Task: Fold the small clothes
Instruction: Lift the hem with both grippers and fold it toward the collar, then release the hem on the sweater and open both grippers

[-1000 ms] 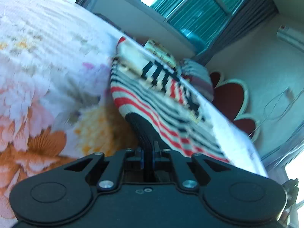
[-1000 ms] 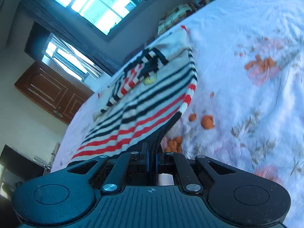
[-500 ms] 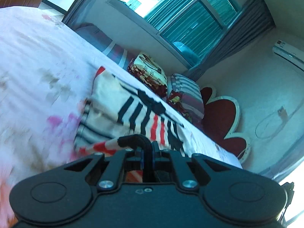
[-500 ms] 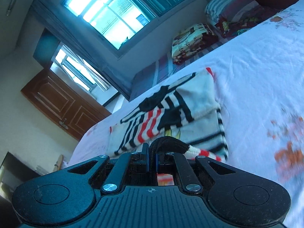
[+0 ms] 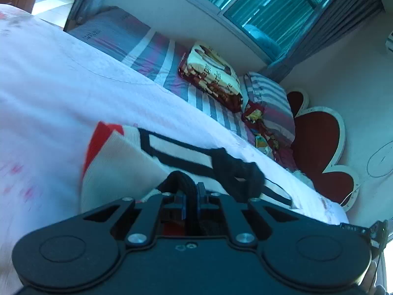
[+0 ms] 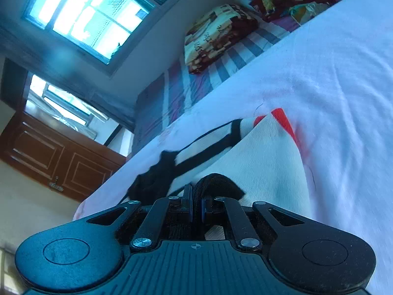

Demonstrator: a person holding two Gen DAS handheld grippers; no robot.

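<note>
Sweater, striped knit, lies on the bed, its black hem pinched in both pressed-together jaws, left gripper and right gripper; one fold looks almost laid, releasing and smoothing remain.

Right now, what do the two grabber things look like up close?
Both are black. The left gripper has a smooth, rounded body with two round discs, silver screws and slanted link bars running to thin fingers edged in blue. The right gripper has the same shape, but its body has ridged lines and a small crosshair mark in the middle. No cables, sleeves or hands show.
</note>
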